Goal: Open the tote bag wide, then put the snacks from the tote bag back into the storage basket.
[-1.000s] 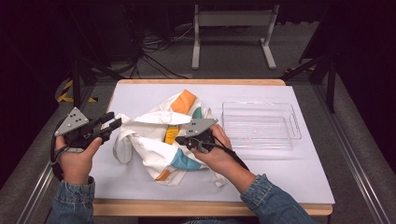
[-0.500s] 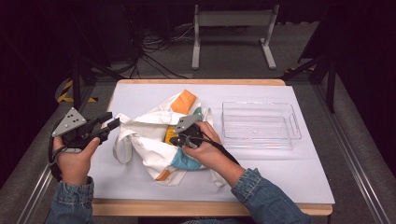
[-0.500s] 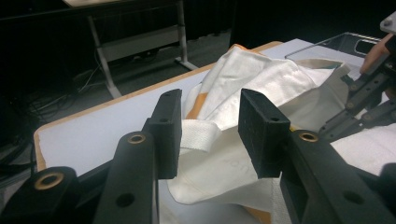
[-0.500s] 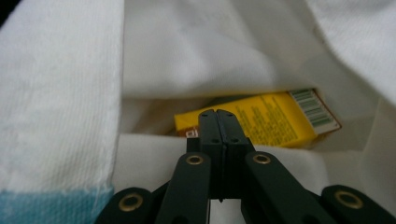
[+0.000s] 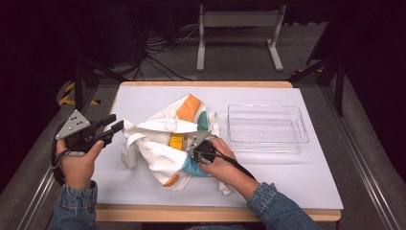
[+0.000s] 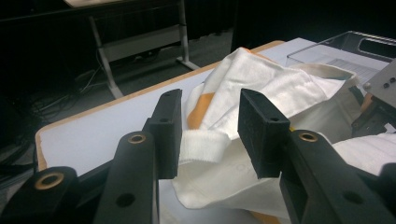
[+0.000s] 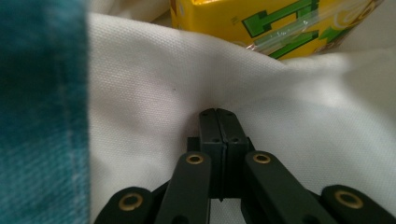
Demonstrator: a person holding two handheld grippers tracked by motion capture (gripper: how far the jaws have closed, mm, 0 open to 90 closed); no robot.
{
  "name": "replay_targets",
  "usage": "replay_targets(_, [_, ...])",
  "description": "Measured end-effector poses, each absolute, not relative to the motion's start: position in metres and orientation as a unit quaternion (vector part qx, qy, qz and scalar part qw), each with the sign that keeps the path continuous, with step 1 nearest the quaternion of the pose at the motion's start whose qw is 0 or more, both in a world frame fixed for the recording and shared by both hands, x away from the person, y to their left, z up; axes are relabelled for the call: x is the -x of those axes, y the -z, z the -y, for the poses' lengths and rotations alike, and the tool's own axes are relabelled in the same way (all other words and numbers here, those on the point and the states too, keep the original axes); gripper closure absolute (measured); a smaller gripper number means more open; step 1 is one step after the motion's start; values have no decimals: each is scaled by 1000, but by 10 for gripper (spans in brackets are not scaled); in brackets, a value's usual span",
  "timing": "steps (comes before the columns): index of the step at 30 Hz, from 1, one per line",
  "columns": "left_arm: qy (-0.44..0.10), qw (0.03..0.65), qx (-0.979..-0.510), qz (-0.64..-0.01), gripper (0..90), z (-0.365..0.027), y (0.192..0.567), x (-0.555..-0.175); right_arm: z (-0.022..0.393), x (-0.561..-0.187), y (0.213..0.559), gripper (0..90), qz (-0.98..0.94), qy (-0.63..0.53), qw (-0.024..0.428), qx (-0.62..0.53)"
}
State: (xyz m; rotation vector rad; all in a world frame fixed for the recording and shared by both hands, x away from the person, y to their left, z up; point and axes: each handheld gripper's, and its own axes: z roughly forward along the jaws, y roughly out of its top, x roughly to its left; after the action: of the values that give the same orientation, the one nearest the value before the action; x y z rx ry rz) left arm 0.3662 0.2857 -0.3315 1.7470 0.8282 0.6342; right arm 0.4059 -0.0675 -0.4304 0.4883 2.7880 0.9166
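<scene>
A white cloth bag (image 5: 158, 143) with orange and teal patches lies crumpled mid-table. A yellow carton (image 5: 176, 141) peeks out of its mouth. My left gripper (image 5: 114, 127) hovers at the bag's left edge. In the left gripper view its jaws (image 6: 211, 95) stand apart, open, with the bag's hem (image 6: 203, 144) lying loose between them. My right gripper (image 5: 190, 146) is shut, and its tips (image 7: 217, 111) push into the white cloth (image 7: 154, 93) just below the carton (image 7: 261, 23). I see no cloth between its jaws.
A clear plastic tray (image 5: 301, 129) stands to the right of the bag, also seen at the far right in the left gripper view (image 6: 345, 44). The table's wooden edge (image 5: 215, 213) runs along the front. A metal stand (image 5: 239, 19) sits on the floor beyond.
My right gripper has sunk from above the bag down onto its cloth beside the carton, jaws together throughout. The left gripper has stayed in place.
</scene>
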Motion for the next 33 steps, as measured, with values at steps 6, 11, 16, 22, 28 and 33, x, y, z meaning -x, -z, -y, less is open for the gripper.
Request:
replay_targets(6, [-266, 528, -728, -347, 606, -287, 332, -365, 68, -404, 423, 900, -929, -319, 91, -164])
replay_targets(11, [-267, 528, -727, -349, 606, -288, 332, -364, 76, -405, 403, 877, -908, -363, 118, -173])
replay_targets(16, [-267, 528, -726, -350, 605, -288, 331, -363, 81, -408, 381, 775, -892, -392, 135, -180])
replay_targets(22, [-269, 530, -725, -349, 593, -288, 330, -363, 77, -414, 372, 658, -884, -405, 128, -193])
replay_targets(28, [-265, 530, -727, -346, 587, -287, 331, -363, 63, -419, 373, 509, -883, -403, 132, -199])
replay_targets(33, [-267, 528, -726, -350, 572, -288, 331, -363, 49, -416, 378, 347, -879, -402, 157, -204])
